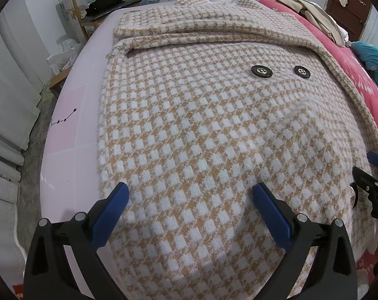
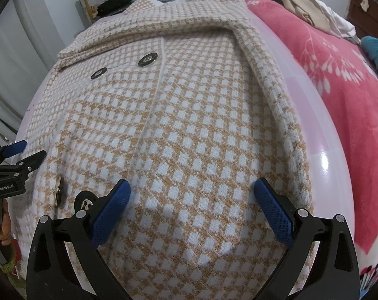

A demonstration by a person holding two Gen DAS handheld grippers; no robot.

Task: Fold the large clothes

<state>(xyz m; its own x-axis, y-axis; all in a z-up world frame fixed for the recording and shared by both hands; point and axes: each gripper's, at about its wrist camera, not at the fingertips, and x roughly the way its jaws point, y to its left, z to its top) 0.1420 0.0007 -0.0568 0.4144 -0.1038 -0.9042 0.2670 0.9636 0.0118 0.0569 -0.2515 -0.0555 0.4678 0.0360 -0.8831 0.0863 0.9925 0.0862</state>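
Observation:
A large tan-and-white houndstooth coat [image 1: 201, 115] lies flat on a pale pink bed sheet [image 1: 71, 115], collar at the far end, both sleeves folded across the chest, black buttons [image 1: 261, 71] showing. It also fills the right wrist view [image 2: 189, 125]. My left gripper [image 1: 190, 195] is open, hovering over the coat's lower left part. My right gripper [image 2: 192, 192] is open over the lower right part, near two buttons [image 2: 85, 202]. Each gripper shows at the edge of the other's view, the right one [image 1: 374, 175] and the left one [image 2: 19, 157].
A pink floral blanket [image 2: 339, 80] lies to the right with beige clothes [image 2: 296, 2] piled on it. A wooden chair [image 1: 94, 7] with a black item stands beyond the bed's far left corner. Grey curtains [image 1: 11, 87] hang on the left.

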